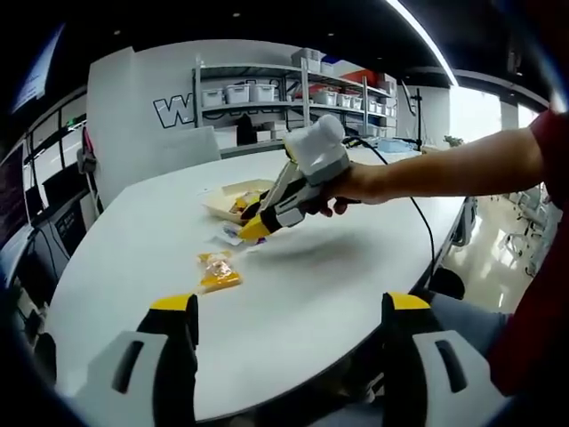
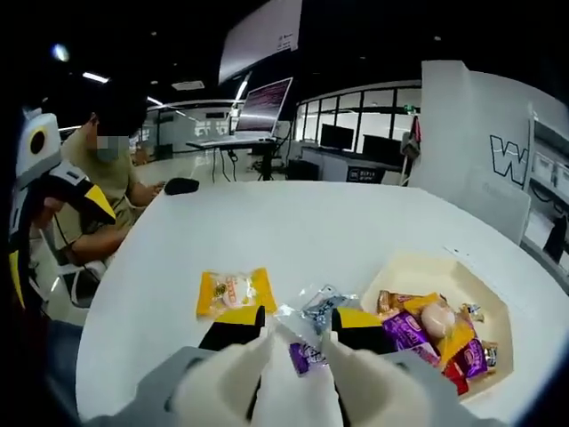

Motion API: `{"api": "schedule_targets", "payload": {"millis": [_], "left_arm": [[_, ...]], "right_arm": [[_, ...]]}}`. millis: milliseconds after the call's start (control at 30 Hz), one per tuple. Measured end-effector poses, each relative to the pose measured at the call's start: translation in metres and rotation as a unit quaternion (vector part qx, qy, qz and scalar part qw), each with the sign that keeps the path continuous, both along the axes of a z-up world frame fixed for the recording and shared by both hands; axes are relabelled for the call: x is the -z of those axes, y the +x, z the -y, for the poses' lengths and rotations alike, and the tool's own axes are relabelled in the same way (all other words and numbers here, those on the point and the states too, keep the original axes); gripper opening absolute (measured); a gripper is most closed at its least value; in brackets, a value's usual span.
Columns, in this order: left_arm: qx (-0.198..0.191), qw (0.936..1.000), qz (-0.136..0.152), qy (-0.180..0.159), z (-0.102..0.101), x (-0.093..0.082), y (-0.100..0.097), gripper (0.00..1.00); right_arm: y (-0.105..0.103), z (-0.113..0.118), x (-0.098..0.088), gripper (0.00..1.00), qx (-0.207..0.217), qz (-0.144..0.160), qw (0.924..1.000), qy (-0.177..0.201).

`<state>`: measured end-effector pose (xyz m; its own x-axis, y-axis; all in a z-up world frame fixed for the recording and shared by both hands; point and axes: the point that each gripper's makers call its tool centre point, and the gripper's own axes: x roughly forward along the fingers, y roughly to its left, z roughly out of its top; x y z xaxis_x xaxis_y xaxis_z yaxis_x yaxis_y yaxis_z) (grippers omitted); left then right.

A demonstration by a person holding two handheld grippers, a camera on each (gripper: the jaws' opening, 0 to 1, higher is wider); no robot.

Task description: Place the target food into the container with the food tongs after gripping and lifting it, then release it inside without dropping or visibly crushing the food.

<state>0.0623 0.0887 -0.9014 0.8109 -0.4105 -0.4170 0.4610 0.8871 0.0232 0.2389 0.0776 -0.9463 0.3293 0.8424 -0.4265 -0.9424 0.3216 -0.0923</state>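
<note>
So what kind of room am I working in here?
Probably an open office or lab: a big white table, storage shelves with bins, desks with monitors, and a seated person nearby.

At the bottom of the right gripper view, the right gripper [image 2: 289, 331] covers most of a purple packet [image 2: 302, 358]. In the left gripper view's centre, that gripper hides part of the tray [image 1: 224, 201], whose contents are too small to identify.

The counter [image 2: 293, 231] looks smooth, matt white. The snack packets [image 2: 235, 292] are glossy, crinkled plastic film. The tray [image 2: 498, 302] looks matt cream, perhaps paper pulp. The shelves [image 1: 293, 93] look metal.
</note>
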Motion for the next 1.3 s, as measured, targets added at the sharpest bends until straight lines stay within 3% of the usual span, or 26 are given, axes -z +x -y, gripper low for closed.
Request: {"api": "schedule_targets", "payload": {"millis": [67, 300, 833, 867, 1000, 1100, 1133, 1300], "left_arm": [[0.001, 0.9999, 0.002, -0.012, 0.003, -0.003, 0.001, 0.83], [0.012, 0.9999, 0.0, -0.004, 0.01, 0.001, 0.001, 0.83], [0.028, 0.9996, 0.002, -0.002, 0.025, -0.001, 0.002, 0.82], [0.028, 0.9996, 0.002, -0.001, 0.025, -0.001, 0.001, 0.82], [0.028, 0.9996, 0.004, -0.004, 0.026, -0.002, 0.001, 0.82], [0.028, 0.9996, 0.003, 0.0, 0.026, -0.002, 0.0, 0.82], [0.027, 0.9996, 0.002, 0.0, 0.025, -0.001, -0.001, 0.82], [0.024, 0.9997, 0.002, 0.001, 0.022, -0.001, -0.003, 0.81]], "right_arm": [[-0.004, 0.004, -0.001, 0.24, 0.002, -0.011, 0.9998, 0.014], [-0.008, 0.02, -0.002, 0.24, 0.016, -0.027, 0.9991, 0.027], [-0.016, 0.049, -0.003, 0.25, 0.019, 0.003, 0.9998, 0.009], [-0.014, 0.052, -0.004, 0.25, 0.019, 0.02, 0.9996, 0.004], [-0.014, 0.052, 0.0, 0.25, 0.02, 0.003, 0.9998, -0.003], [-0.019, 0.048, 0.003, 0.26, 0.004, 0.021, 0.9996, -0.017], [-0.017, 0.048, 0.003, 0.25, -0.001, 0.046, 0.9986, -0.026], [-0.023, 0.051, 0.004, 0.25, 0.002, 0.042, 0.9987, -0.031]]}}
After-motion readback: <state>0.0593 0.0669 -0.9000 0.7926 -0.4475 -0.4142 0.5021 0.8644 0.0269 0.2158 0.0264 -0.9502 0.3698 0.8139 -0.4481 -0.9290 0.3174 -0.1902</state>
